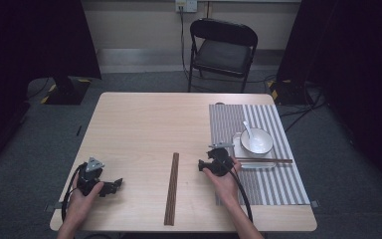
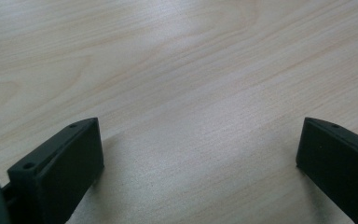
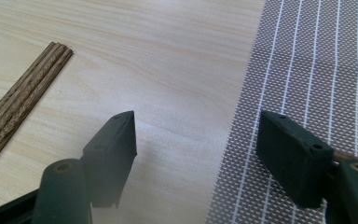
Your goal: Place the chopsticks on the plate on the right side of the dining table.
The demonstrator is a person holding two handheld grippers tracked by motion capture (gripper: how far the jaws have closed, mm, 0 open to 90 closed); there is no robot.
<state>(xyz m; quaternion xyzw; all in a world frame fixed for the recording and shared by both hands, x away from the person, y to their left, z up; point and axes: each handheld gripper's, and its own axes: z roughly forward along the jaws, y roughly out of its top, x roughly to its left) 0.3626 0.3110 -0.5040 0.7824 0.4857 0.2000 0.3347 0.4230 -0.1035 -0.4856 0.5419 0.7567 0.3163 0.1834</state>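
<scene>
One bundle of wooden chopsticks [image 1: 171,188] lies lengthwise at the lower middle of the pale wooden surface [image 1: 144,124], between the left tongs [image 1: 110,187] and the right tongs [image 1: 202,165], both gaping apart and gripping nothing. At the right lie one striped placemat [image 1: 229,119], one white bowl [image 1: 256,141] with one spoon [image 1: 248,130], and another chopstick pair [image 1: 266,160]. One black folding chair [image 1: 223,50] stands at the top, on grey floor.

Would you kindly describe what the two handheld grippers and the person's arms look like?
Both are black. The left gripper carries a grey three-cornered plate, as does the right gripper; a black cable loops from each. In the gripper views the jaws are matte, blocky, with small screw holes. The forearms are bare, no sleeves.
</scene>
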